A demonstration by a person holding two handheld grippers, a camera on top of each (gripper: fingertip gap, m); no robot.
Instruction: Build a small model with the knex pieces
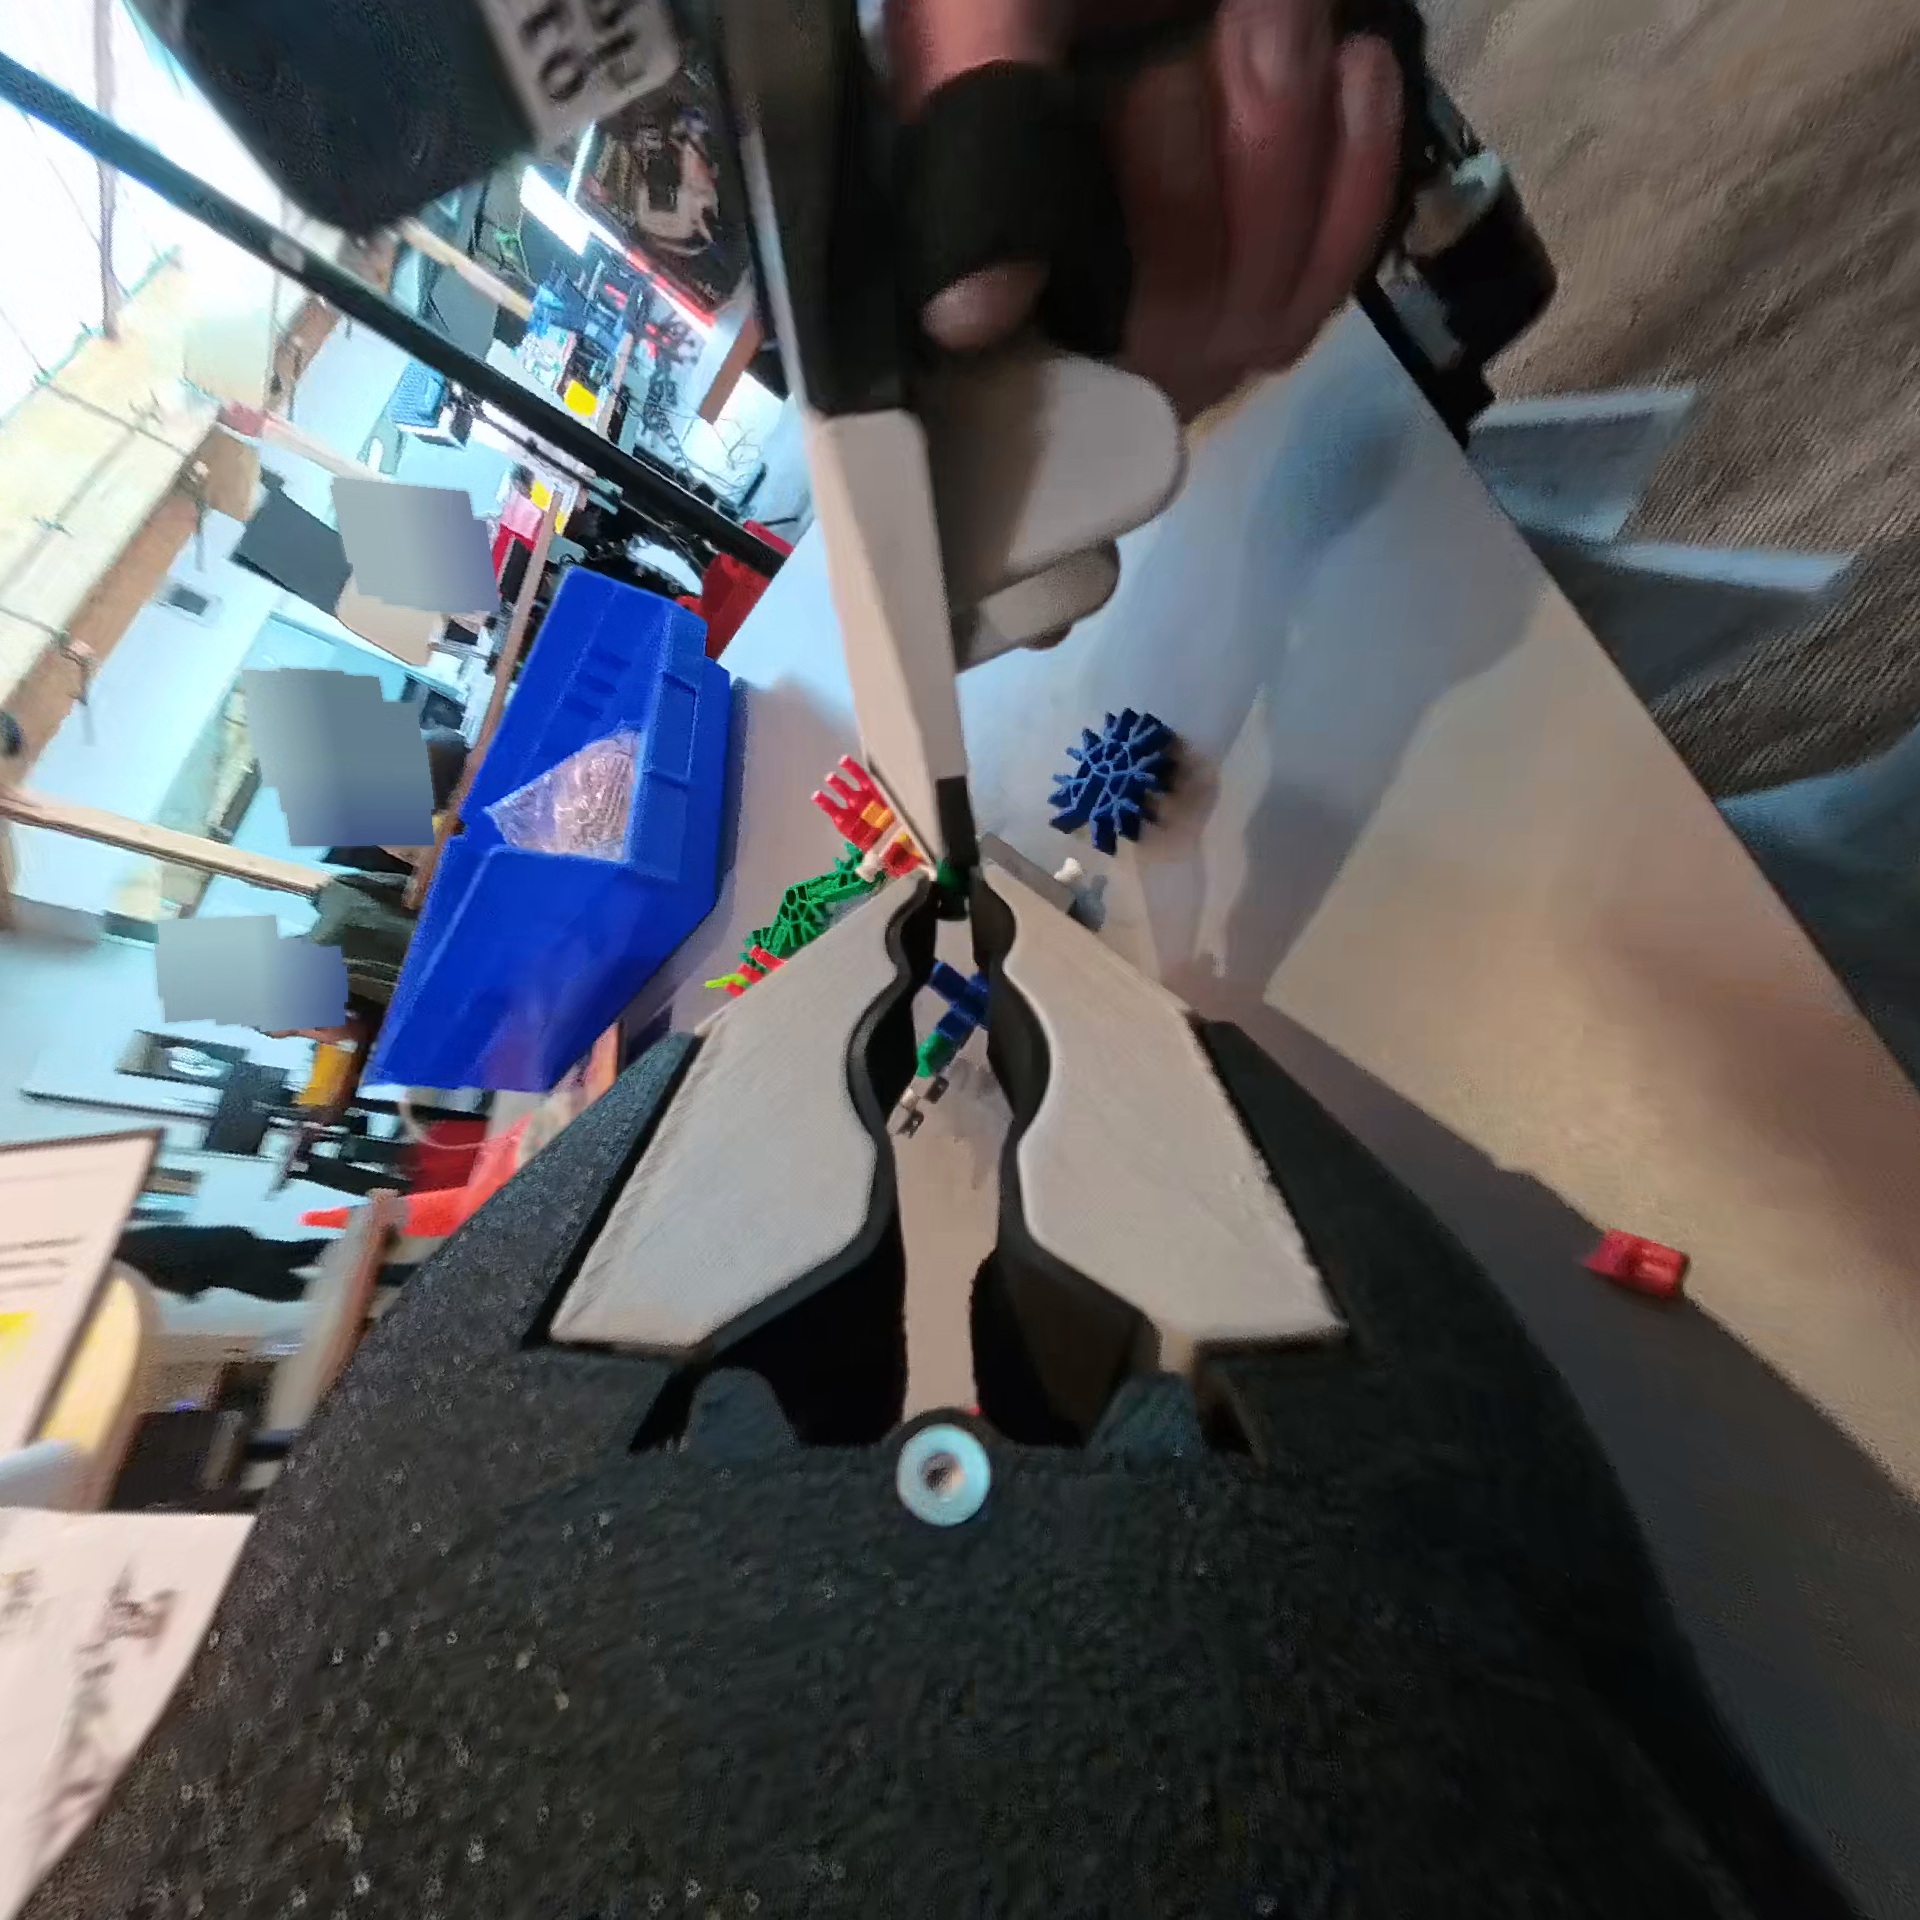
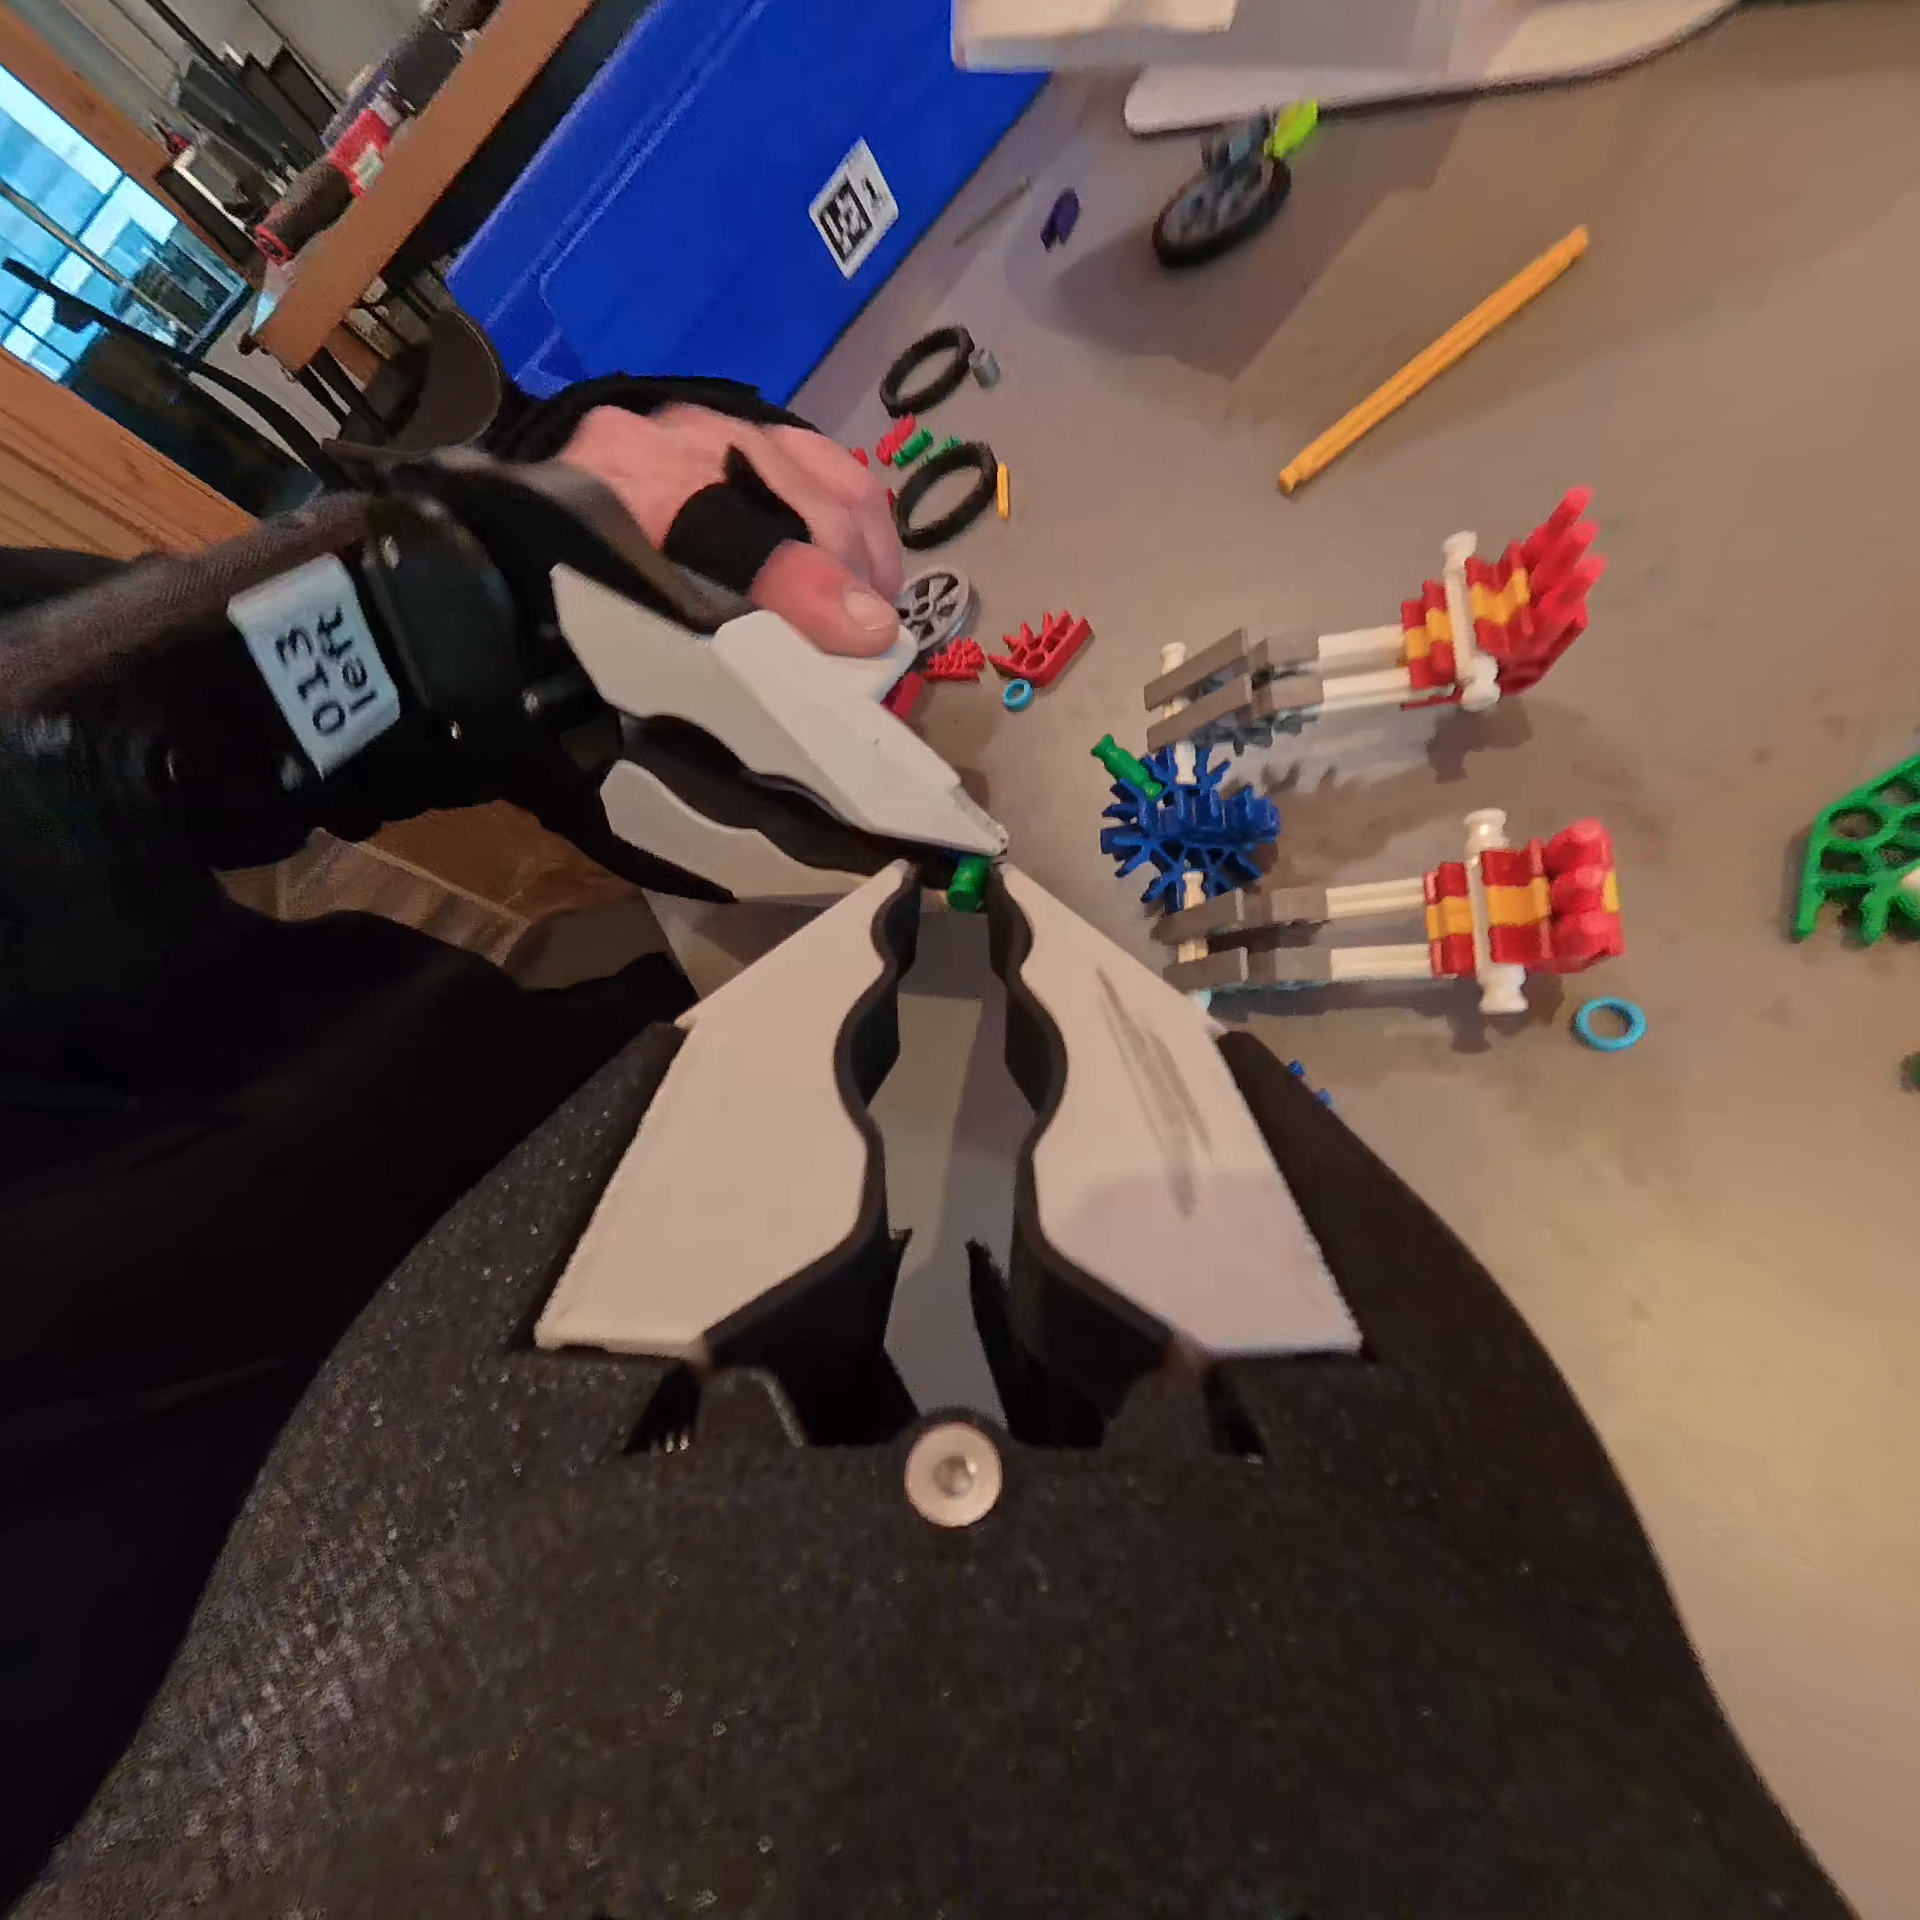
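Observation:
A short green rod is pinched between my right gripper, which is shut on it just above the grey table. My left gripper is shut on the same green rod. It comes in from the left in the right wrist view, held by a gloved hand. The right gripper reaches down from above in the left wrist view. A blue snowflake connector with a green rod stuck in it lies just right of the tips. It also shows in the left wrist view.
Two red, yellow, white and grey assemblies lie to the right, with a green lattice piece beyond. A yellow rod, black tyres, a wheel and small red parts lie farther back. A blue bin stands behind. The blue snowflake connector is about equally far from each gripper, around 5 cm.

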